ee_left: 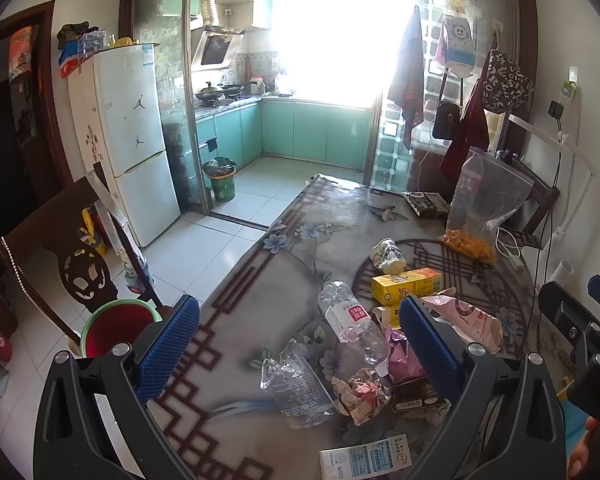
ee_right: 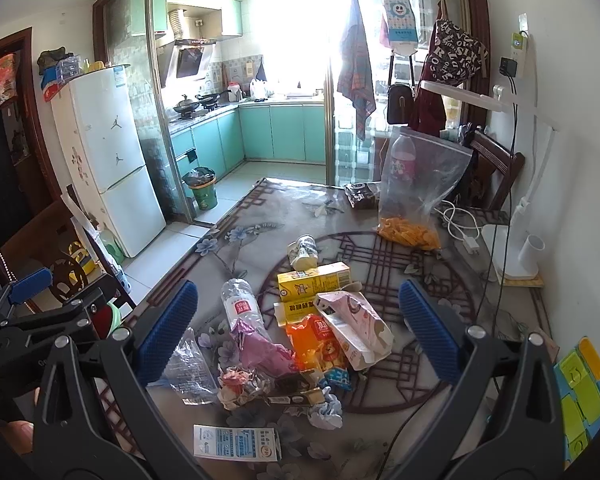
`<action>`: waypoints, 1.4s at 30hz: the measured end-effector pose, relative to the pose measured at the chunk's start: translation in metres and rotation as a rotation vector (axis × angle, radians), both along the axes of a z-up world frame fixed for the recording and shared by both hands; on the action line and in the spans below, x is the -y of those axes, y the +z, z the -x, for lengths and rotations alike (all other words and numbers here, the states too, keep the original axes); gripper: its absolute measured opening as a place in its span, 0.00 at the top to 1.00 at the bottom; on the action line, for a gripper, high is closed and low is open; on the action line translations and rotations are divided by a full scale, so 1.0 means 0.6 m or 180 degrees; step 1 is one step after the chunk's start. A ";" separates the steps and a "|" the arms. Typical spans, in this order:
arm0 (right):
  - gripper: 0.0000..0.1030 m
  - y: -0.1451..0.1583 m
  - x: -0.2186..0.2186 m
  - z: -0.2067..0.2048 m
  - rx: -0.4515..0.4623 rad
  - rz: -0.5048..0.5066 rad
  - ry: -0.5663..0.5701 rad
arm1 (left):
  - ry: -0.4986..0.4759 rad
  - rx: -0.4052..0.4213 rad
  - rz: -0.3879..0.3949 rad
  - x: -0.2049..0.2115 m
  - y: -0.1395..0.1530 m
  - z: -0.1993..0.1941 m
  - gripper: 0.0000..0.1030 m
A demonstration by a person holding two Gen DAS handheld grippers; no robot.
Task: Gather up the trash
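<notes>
A heap of trash lies on the patterned table [ee_left: 260, 292]: a crushed clear water bottle [ee_left: 350, 320] [ee_right: 240, 304], a yellow carton [ee_left: 406, 284] [ee_right: 314, 280], a pink-white packet [ee_left: 466, 318] [ee_right: 352, 328], a flattened clear plastic wrapper [ee_left: 296, 388] [ee_right: 192, 364], crumpled paper [ee_left: 360, 394] [ee_right: 240, 384], an orange pouch [ee_right: 316, 340] and a blue-white carton [ee_left: 366, 458] [ee_right: 236, 442]. My left gripper [ee_left: 300, 350] hangs open above the heap's left side. My right gripper [ee_right: 298, 332] is open over its middle. Neither holds anything.
A red bin with a green rim [ee_left: 118, 324] stands by the wooden chair [ee_left: 60, 252] at the table's left. A clear bag with orange snacks [ee_right: 410, 196], a white lamp base [ee_right: 512, 248] and cables sit at the far right. A green kitchen bin [ee_left: 222, 180] stands on the tiled floor.
</notes>
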State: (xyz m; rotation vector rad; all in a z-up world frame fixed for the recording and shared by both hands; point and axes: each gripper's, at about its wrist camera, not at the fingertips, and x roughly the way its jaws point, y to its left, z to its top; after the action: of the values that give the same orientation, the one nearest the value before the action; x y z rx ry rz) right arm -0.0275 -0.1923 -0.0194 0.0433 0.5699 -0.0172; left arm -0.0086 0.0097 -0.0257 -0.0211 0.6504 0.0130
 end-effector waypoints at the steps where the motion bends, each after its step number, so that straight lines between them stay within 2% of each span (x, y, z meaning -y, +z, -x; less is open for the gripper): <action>1: 0.03 -0.001 0.001 0.000 -0.0003 -0.0003 -0.0004 | 0.0009 -0.0006 -0.0001 -0.001 -0.001 0.000 0.08; 10: 0.03 -0.003 0.008 0.002 0.0016 -0.0024 0.0073 | 0.0051 -0.0031 0.0116 -0.022 -0.001 0.000 0.07; 13: 0.03 -0.023 0.028 0.006 0.0168 -0.0110 0.0117 | 0.0165 -0.0165 -0.0015 -0.026 -0.017 -0.009 0.07; 14: 0.03 -0.033 0.030 0.003 0.0104 -0.0056 0.0100 | 0.0151 -0.0280 -0.0027 -0.029 -0.031 -0.017 0.07; 16: 0.03 -0.064 0.032 -0.009 -0.0164 -0.0005 0.0163 | 0.0054 -0.0638 0.0123 -0.046 -0.073 -0.032 0.08; 18: 0.03 -0.095 0.023 -0.013 -0.0422 -0.0073 0.0391 | 0.0076 -0.0776 0.0202 -0.065 -0.106 -0.034 0.08; 19: 0.03 -0.113 0.011 -0.012 -0.0550 -0.0062 0.0581 | 0.0132 -0.0835 0.0157 -0.073 -0.122 -0.035 0.08; 22: 0.03 -0.175 -0.057 0.009 -0.0814 0.0453 0.1267 | 0.0133 -0.1051 0.0153 -0.096 -0.163 -0.039 0.08; 23: 0.03 -0.204 -0.089 0.019 -0.0893 0.0760 0.1626 | 0.0153 -0.1094 0.0216 -0.107 -0.174 -0.040 0.08; 26: 0.03 -0.267 -0.144 0.032 -0.1112 0.1393 0.2274 | 0.0238 -0.1125 0.0398 -0.127 -0.192 -0.038 0.08; 28: 0.03 -0.299 -0.163 0.030 -0.1251 0.1597 0.2581 | 0.0327 -0.1137 0.0560 -0.143 -0.199 -0.039 0.08; 30: 0.03 -0.326 -0.176 0.012 -0.1485 0.1597 0.2871 | 0.0409 -0.1176 0.0719 -0.153 -0.211 -0.039 0.08; 33: 0.03 -0.360 -0.189 -0.011 -0.1909 0.1476 0.3193 | 0.0509 -0.1226 0.0808 -0.159 -0.228 -0.039 0.08; 36: 0.04 -0.383 -0.190 -0.020 -0.2146 0.1363 0.3306 | 0.0466 -0.1142 0.0772 -0.158 -0.231 -0.037 0.08; 39: 0.14 -0.399 -0.194 -0.023 -0.2323 0.1232 0.3363 | 0.0456 -0.1101 0.0574 -0.149 -0.230 -0.039 0.08; 41: 0.32 -0.410 -0.199 -0.016 -0.2389 0.1265 0.3390 | 0.0394 -0.1158 0.0659 -0.150 -0.233 -0.045 0.08; 42: 0.36 -0.414 -0.198 -0.012 -0.2430 0.1278 0.3387 | 0.0378 -0.1189 0.0701 -0.152 -0.235 -0.048 0.08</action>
State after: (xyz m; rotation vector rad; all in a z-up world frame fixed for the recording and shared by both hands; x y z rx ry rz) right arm -0.0204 -0.0734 -0.2680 -0.6866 1.2824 0.9199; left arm 0.0202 0.1008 -0.1667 -0.2752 1.0212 0.0608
